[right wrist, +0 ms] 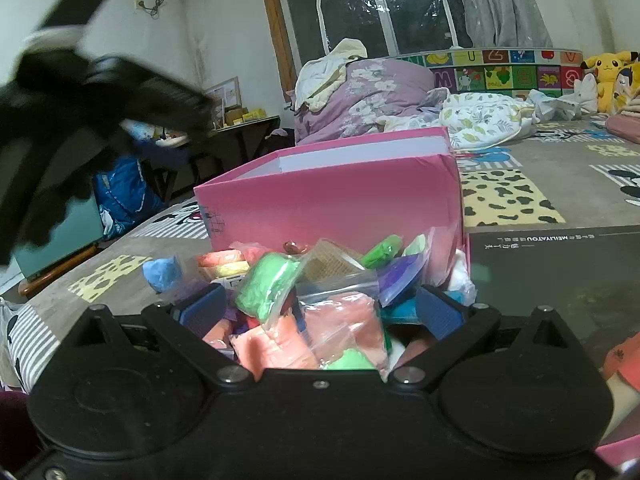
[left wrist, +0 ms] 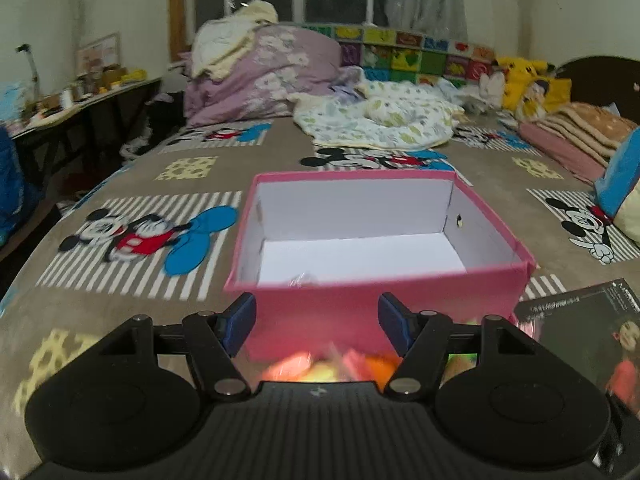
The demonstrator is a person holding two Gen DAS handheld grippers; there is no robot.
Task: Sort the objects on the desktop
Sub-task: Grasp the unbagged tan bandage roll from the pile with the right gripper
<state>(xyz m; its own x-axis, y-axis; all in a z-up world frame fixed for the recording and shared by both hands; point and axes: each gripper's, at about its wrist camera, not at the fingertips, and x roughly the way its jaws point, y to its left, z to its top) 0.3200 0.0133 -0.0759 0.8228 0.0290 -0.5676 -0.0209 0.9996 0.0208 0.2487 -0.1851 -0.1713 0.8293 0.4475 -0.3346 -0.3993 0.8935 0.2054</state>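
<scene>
A pink box (left wrist: 380,312) with a white inside stands open on the bed; it also shows in the right wrist view (right wrist: 332,196). Something small and clear lies at its near inside edge (left wrist: 302,280). My left gripper (left wrist: 318,322) is open and empty, raised in front of the box's near wall. A pile of small bags of coloured clay (right wrist: 312,300) lies before the box, blurred in the left wrist view (left wrist: 332,364). My right gripper (right wrist: 320,314) is open, low over the pile, with a green bag (right wrist: 266,286) and a salmon bag (right wrist: 344,328) between its fingers. The left gripper shows blurred at upper left (right wrist: 100,100).
A dark magazine (left wrist: 588,332) lies right of the box, also in the right wrist view (right wrist: 560,276). A loose blue clay lump (right wrist: 162,272) sits left of the pile. Quilts (left wrist: 260,76), blankets and plush toys (right wrist: 608,72) crowd the far bed. A cluttered desk (left wrist: 80,100) stands at left.
</scene>
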